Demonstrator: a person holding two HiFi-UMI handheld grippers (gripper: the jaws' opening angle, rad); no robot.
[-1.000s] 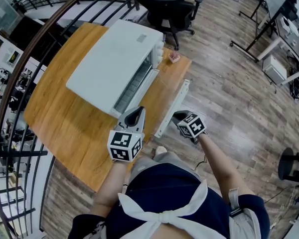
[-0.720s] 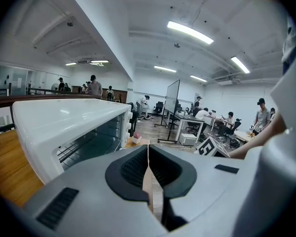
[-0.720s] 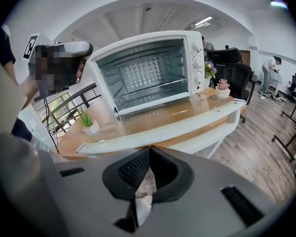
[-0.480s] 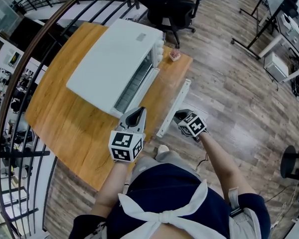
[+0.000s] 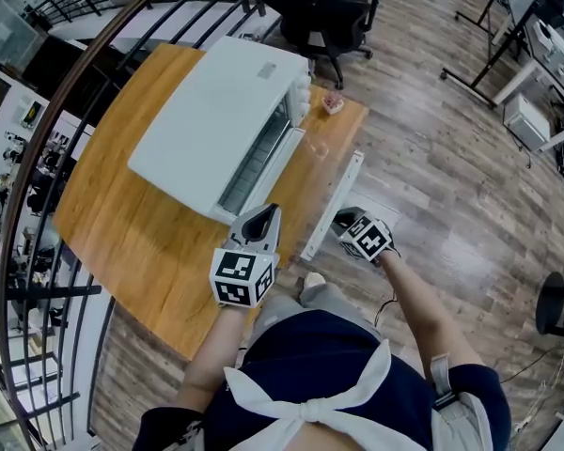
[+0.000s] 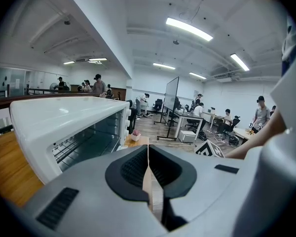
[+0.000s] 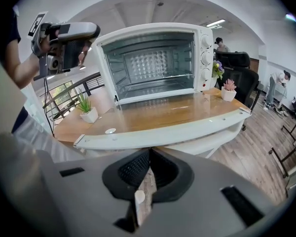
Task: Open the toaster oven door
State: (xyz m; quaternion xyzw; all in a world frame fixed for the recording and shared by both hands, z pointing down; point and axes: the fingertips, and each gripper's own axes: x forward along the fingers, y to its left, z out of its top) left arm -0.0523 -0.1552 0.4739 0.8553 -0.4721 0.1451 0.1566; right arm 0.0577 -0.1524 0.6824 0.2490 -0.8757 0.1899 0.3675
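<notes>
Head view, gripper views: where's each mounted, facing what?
Head view: on the person's head, steeply down at the white box-shaped toaster oven on the wooden table; torso, left gripper, right gripper show.
Left gripper view: on the left gripper, along its shut jaws past the oven's open front into the office; right forearm shows.
Right gripper view: on the right gripper, facing the oven's cavity over the lowered glass door; left arm shows.
Shared: both gripper views catch the oven and small pink potted plant.
</notes>
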